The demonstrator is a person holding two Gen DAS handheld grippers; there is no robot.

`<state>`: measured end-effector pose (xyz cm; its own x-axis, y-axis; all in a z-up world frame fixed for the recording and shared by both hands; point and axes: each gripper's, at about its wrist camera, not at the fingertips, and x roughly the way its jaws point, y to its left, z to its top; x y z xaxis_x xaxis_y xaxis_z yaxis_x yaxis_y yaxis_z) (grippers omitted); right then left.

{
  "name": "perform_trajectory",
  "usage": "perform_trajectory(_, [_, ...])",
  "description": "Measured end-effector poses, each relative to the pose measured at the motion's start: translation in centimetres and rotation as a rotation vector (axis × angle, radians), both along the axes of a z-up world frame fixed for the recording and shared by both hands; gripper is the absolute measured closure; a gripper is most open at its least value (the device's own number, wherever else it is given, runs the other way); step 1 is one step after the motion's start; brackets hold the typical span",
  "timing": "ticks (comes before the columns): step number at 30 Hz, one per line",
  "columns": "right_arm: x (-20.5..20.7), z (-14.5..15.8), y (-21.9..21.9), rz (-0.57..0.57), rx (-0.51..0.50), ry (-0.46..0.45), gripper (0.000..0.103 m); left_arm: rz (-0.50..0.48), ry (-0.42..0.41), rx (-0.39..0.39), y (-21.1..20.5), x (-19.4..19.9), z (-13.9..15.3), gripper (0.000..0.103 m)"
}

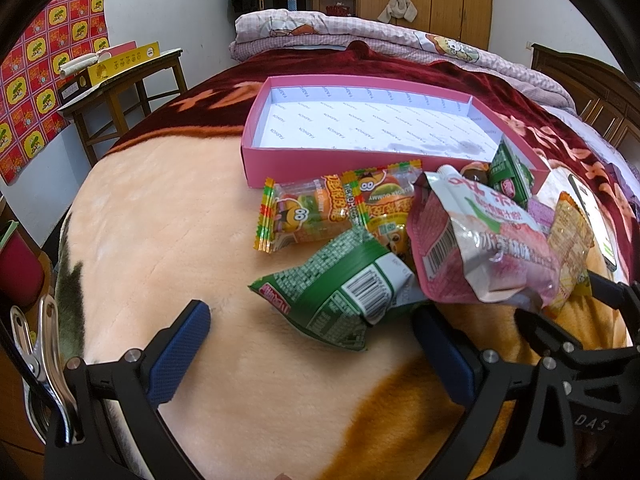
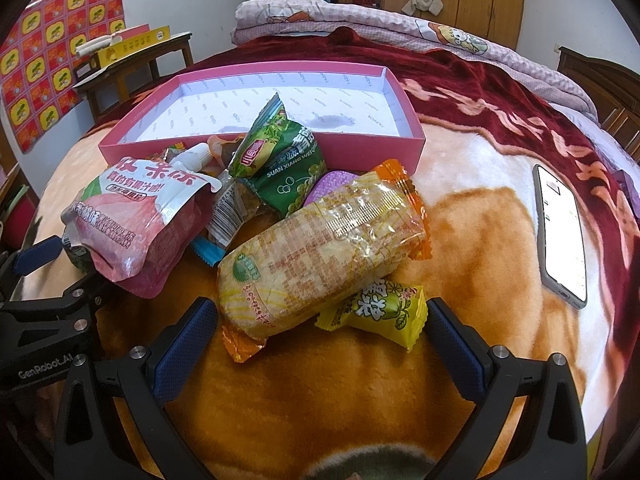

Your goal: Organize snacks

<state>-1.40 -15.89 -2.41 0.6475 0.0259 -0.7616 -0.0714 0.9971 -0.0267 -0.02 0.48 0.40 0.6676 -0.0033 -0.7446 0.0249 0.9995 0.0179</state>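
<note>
Waiting empty beyond both wide-apart grippers, left gripper (image 1: 312,344) and right gripper (image 2: 322,338), the shallow pink cardboard box (image 2: 256,152) is showing nothing sorted, the crinkly snack packets (image 2: 320,248) lying heaped ahead of the jaws.

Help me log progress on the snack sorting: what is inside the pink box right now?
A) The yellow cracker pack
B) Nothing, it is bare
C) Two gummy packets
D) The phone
B: the pink box shows only its white printed lining, and the snacks, including the yellow cracker pack, lie heaped on the blanket in front of it.
</note>
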Motion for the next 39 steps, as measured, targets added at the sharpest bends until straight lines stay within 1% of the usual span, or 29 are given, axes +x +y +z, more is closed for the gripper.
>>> perform_trajectory(11, [0.2, 0.1, 0.0, 0.003, 0.001, 0.004, 0.000, -0.001, -0.003, 0.012, -0.2, 0.0, -0.1, 0.000])
perform_trajectory(14, [0.2, 0.1, -0.1, 0.003, 0.004, 0.004, 0.000, -0.004, 0.005, -0.007, -0.3, -0.1, -0.3, 0.000])
perform_trajectory(21, [-0.1, 0.7, -0.8, 0.012, 0.063, 0.004, 0.000, -0.021, 0.008, -0.011, 0.0, -0.2, 0.1, 0.001])
perform_trajectory(25, [-0.5, 1.3, -1.2, 0.018, 0.094, -0.008, 0.000, -0.052, 0.009, 0.000, 0.0, -0.7, 0.5, 0.001])
perform_trajectory(29, [-1.1, 2.2, -1.3, 0.037, 0.087, -0.037, 0.000, -0.075, 0.002, 0.008, 0.2, -1.5, 1.3, 0.001])
perform_trajectory(31, [-1.4, 2.8, -1.3, 0.049, 0.094, -0.054, 0.000, -0.090, 0.028, 0.017, 0.4, -1.8, 1.5, 0.002])
perform_trajectory(34, [-1.5, 3.5, -1.4, 0.054, 0.108, -0.069, 0.000, -0.093, 0.047, -0.016, 1.2, -2.0, 1.7, 0.003])
perform_trajectory(39, [-1.0, 3.5, -1.4, 0.065, 0.123, -0.053, 0.000, -0.070, 0.011, -0.061, 2.6, -2.1, 3.1, 0.003])
